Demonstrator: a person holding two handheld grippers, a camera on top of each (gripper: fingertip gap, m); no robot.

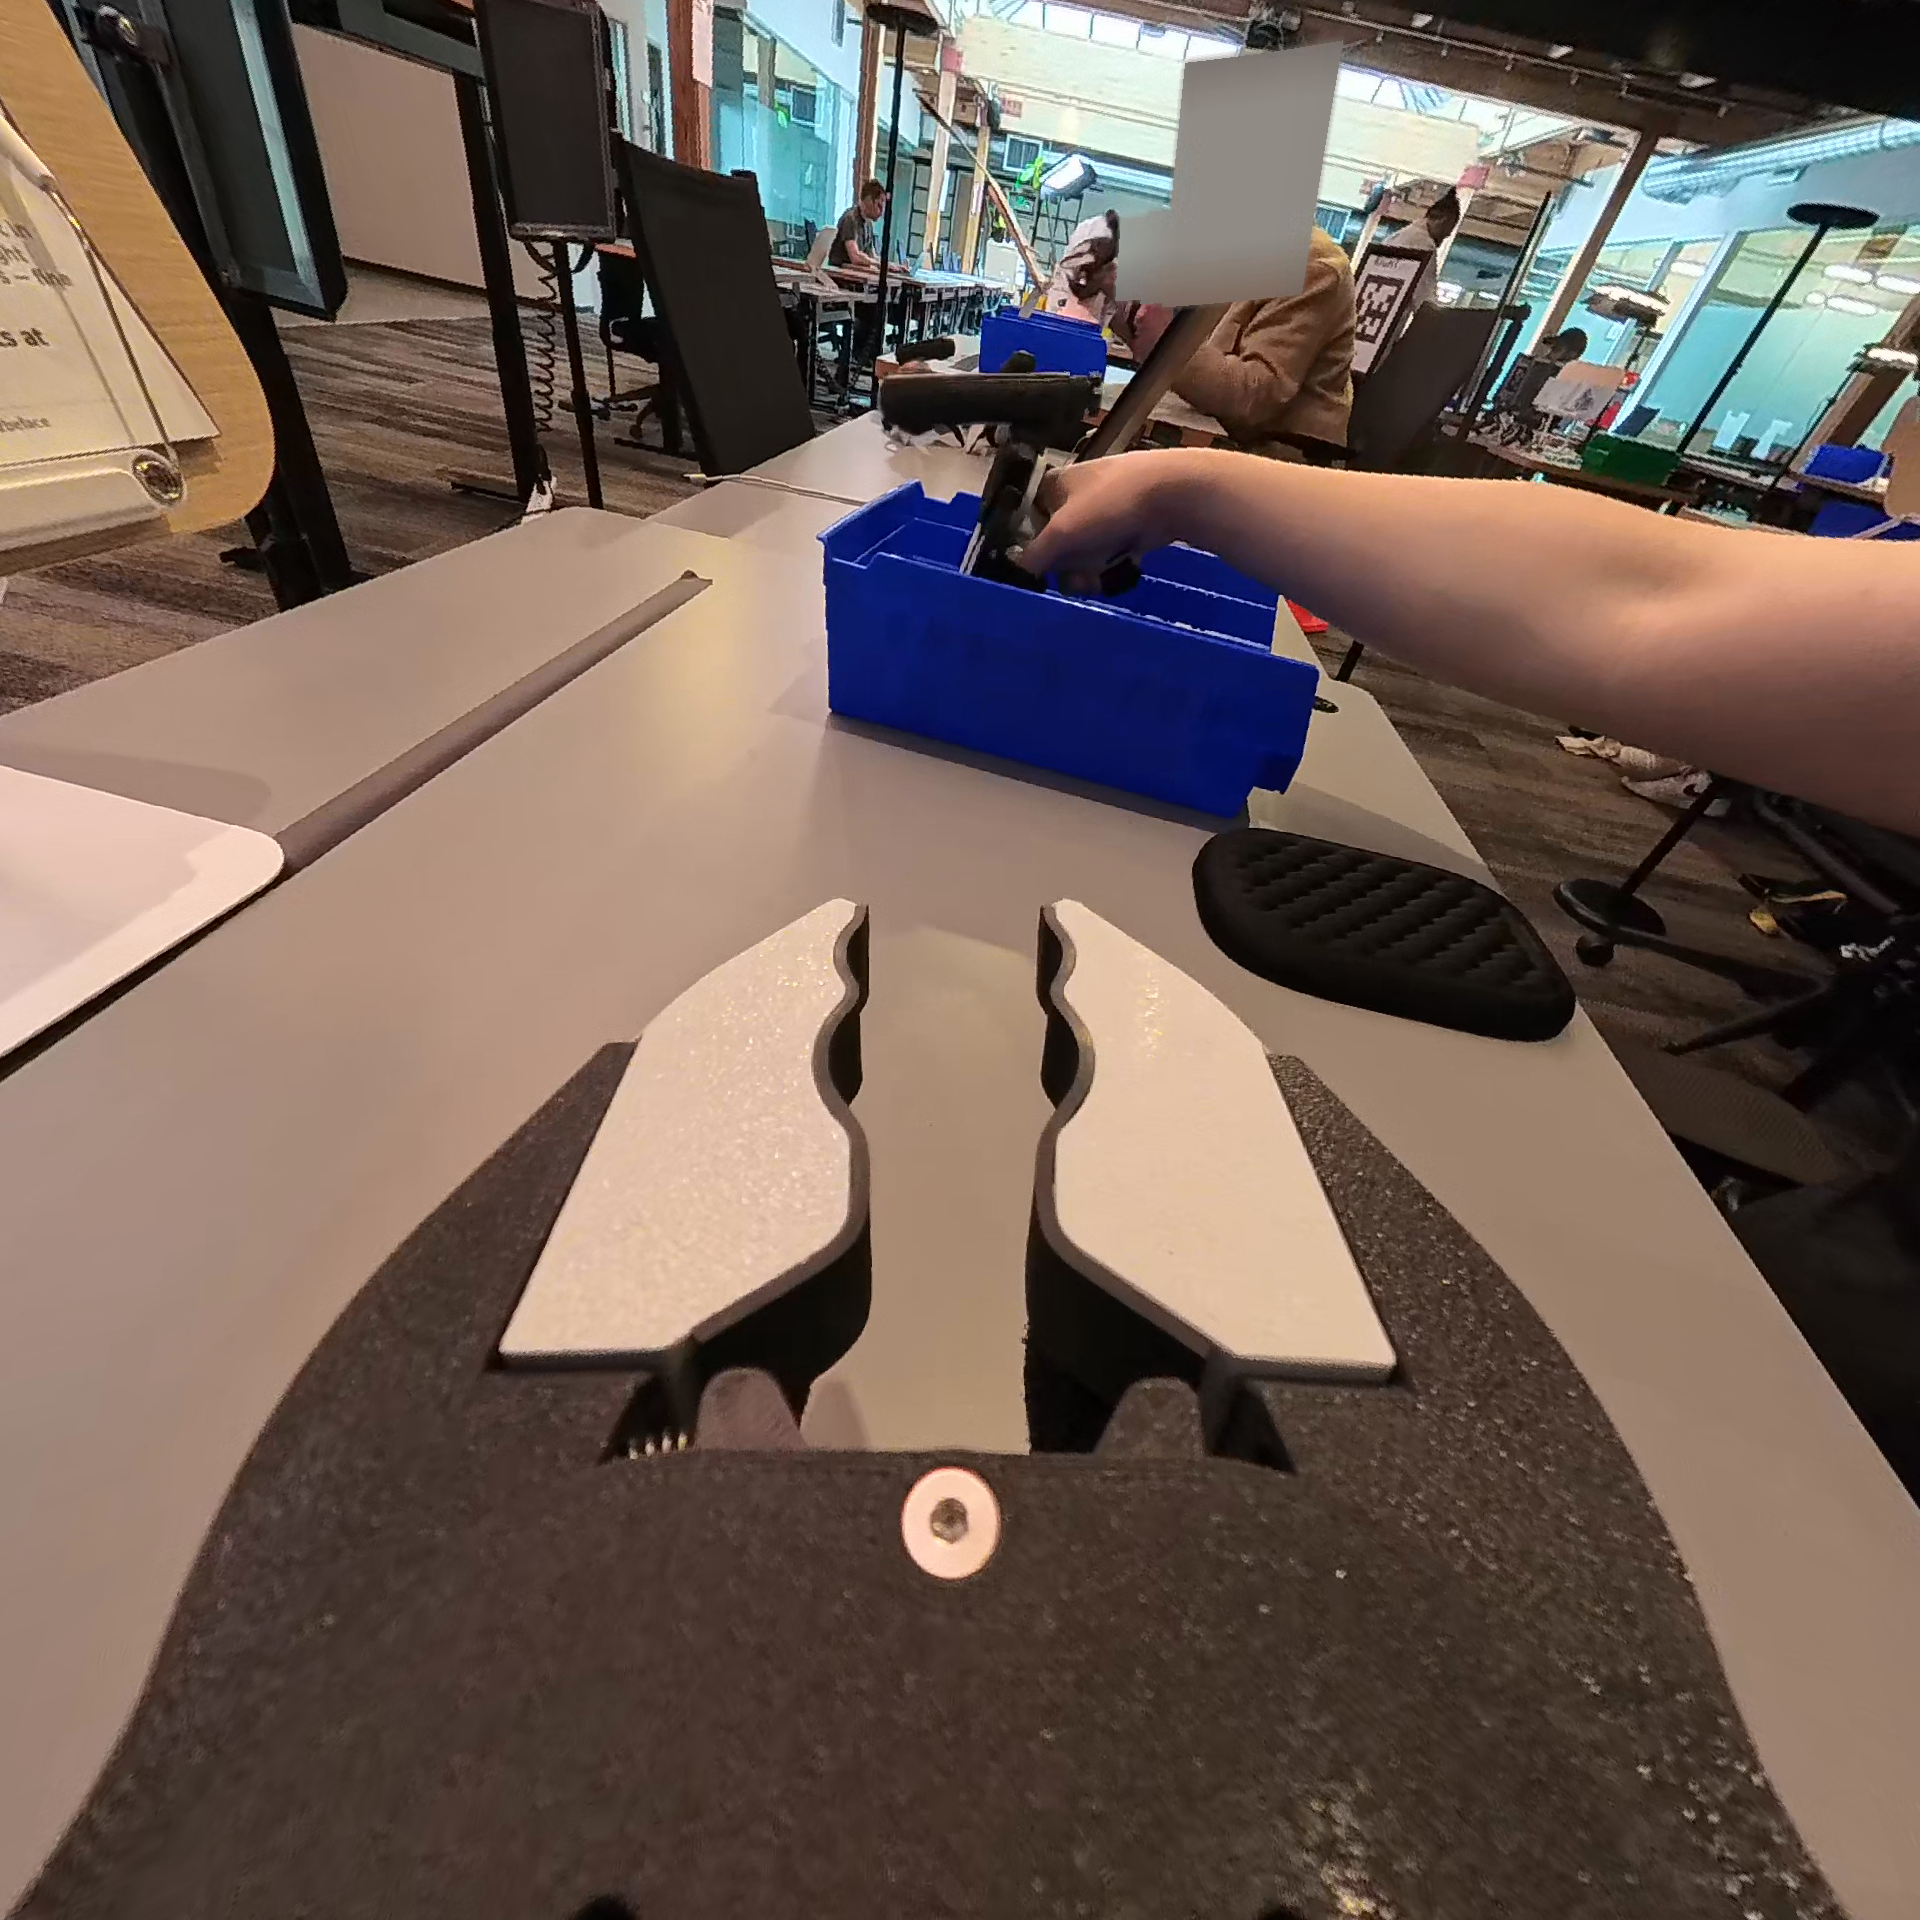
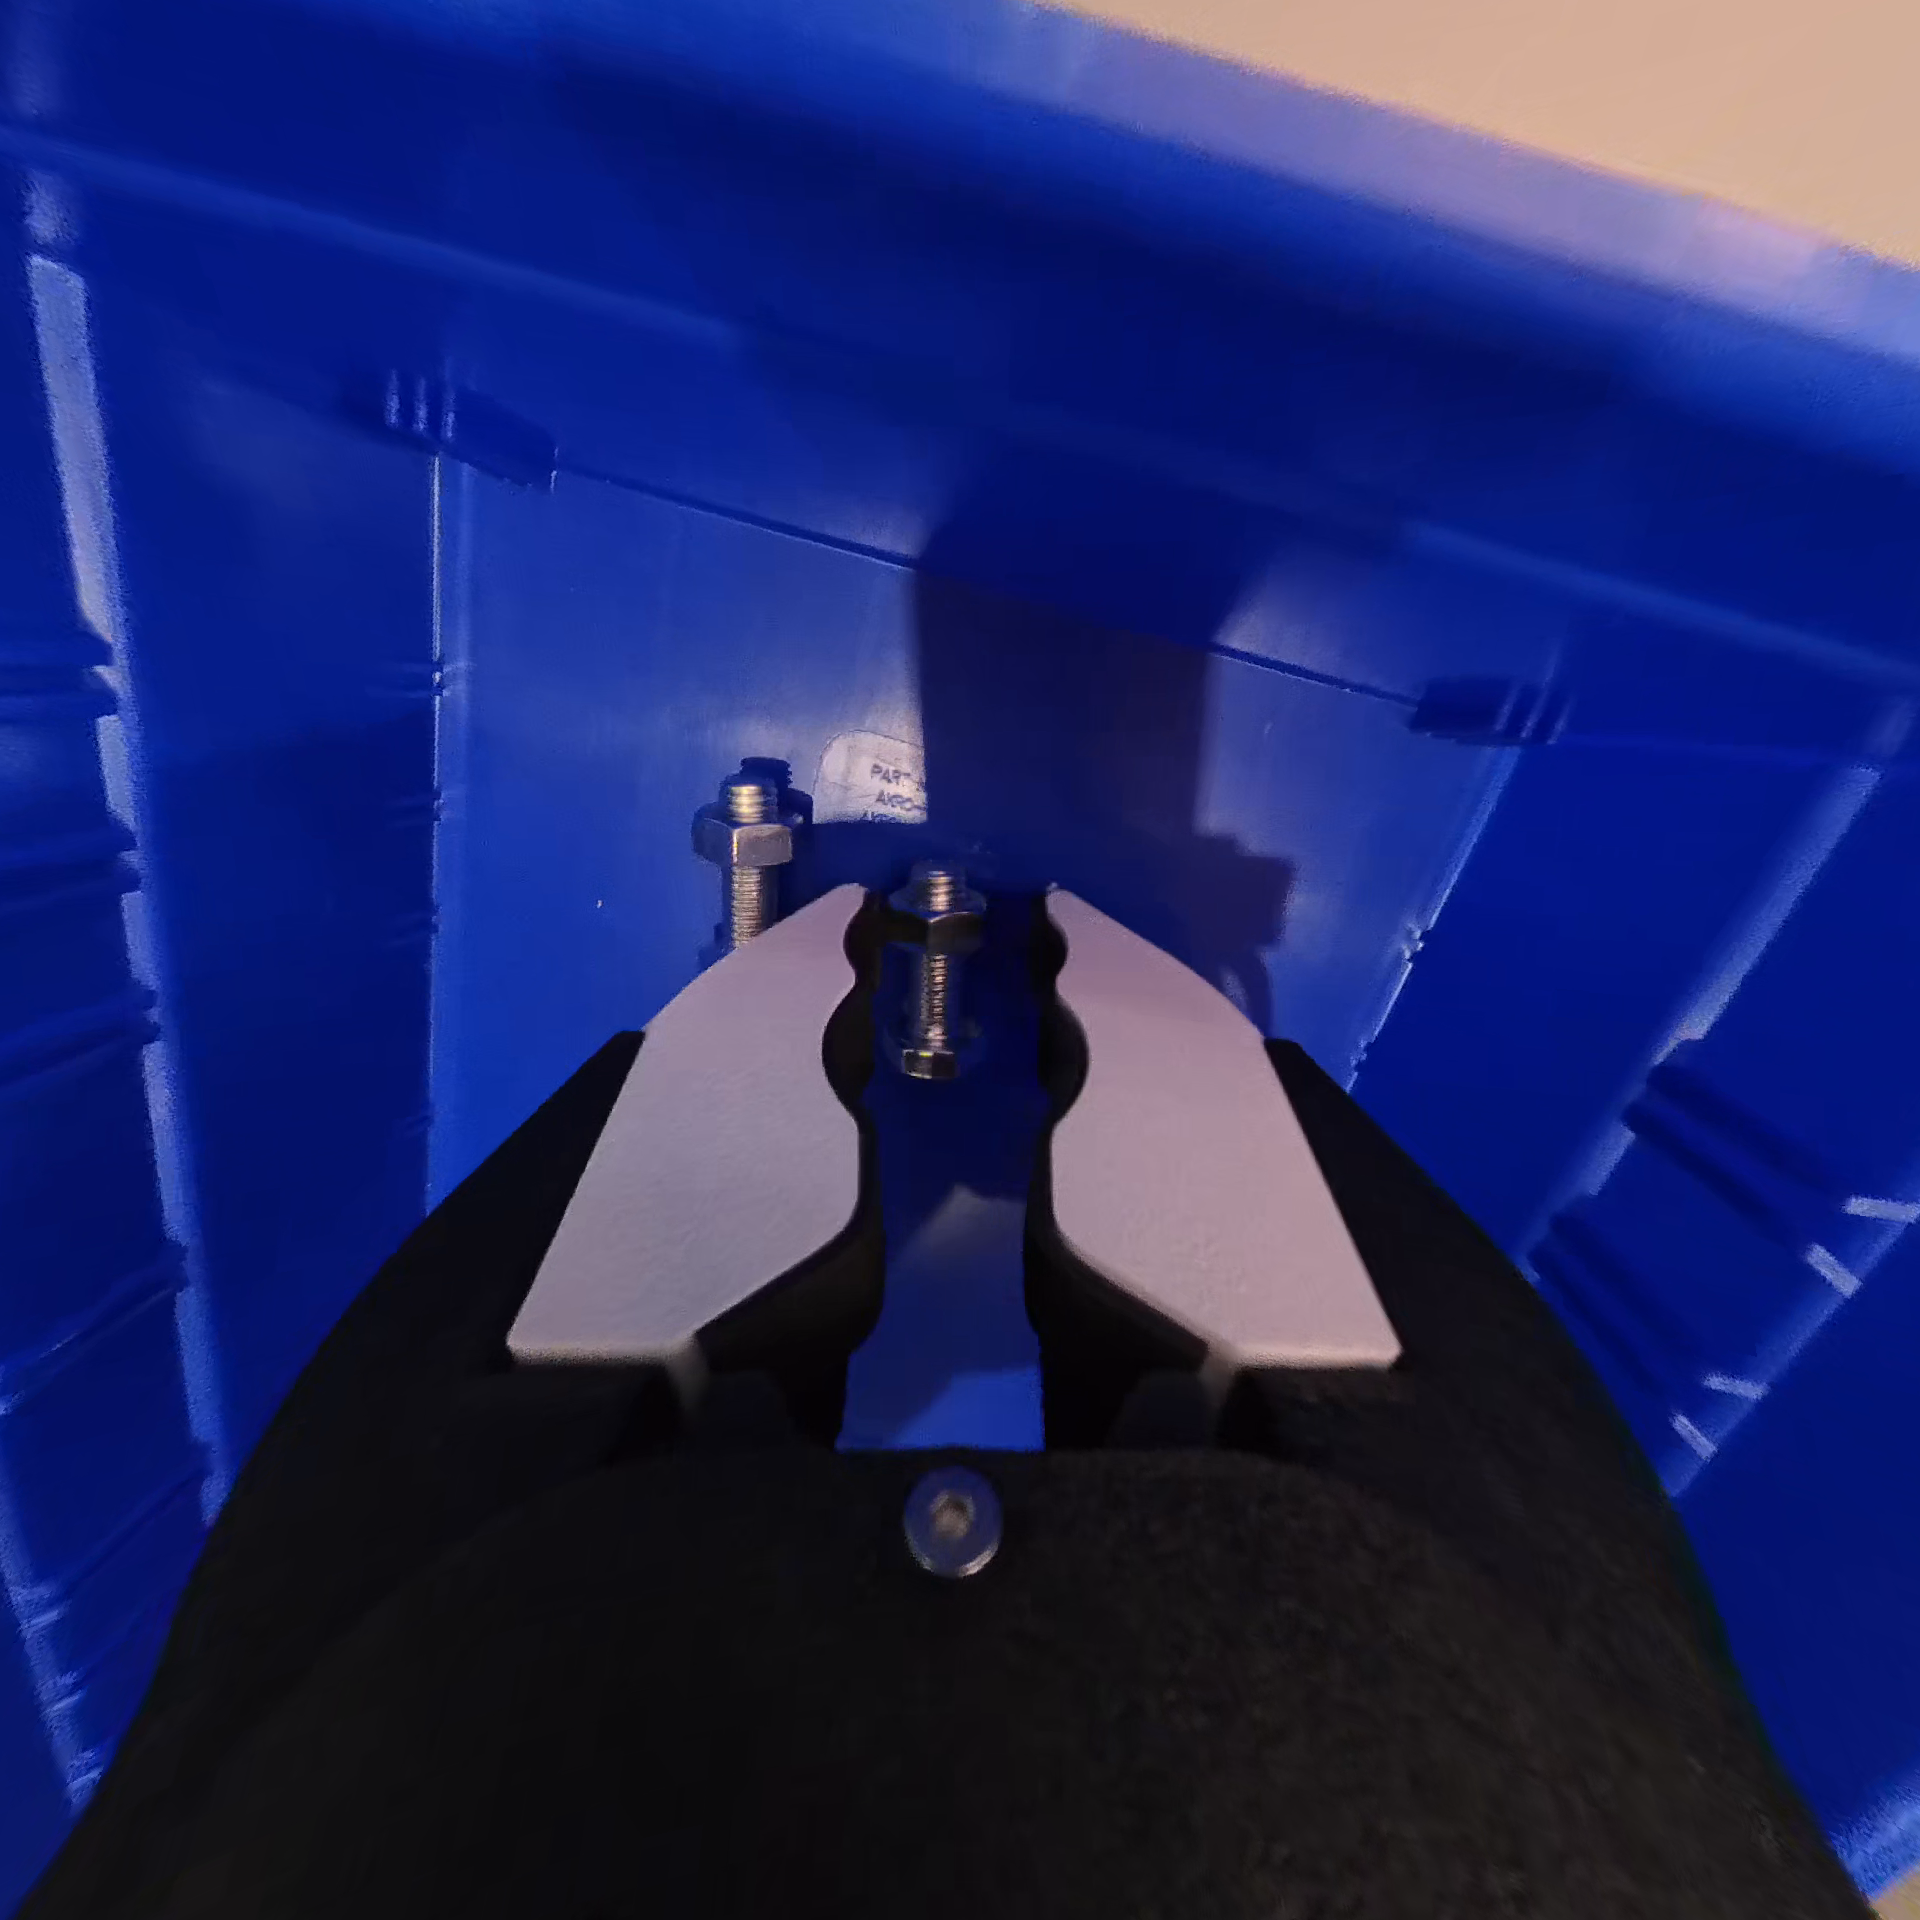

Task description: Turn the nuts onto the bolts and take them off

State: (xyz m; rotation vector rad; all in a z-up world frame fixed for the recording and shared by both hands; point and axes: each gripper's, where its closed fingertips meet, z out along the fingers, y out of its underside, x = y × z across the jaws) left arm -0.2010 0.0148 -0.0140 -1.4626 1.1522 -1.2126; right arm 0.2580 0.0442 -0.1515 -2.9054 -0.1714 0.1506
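Note:
In the right wrist view my right gripper is inside a blue bin, tips down near its floor. It is open, with its fingers on either side of a silver bolt that carries a hex nut near its end. I cannot tell if the fingers touch it. A second bolt with a nut lies just left. In the left wrist view my left gripper is open and empty over the grey table. The bin stands ahead, with the right gripper reaching into it.
A person's hand and forearm cross from the right to the bin. A black textured pad lies near the table's right edge. A white board lies at the left. People, desks and chairs are in the background. Across from one pair of fingers to the other is roughly 50 cm.

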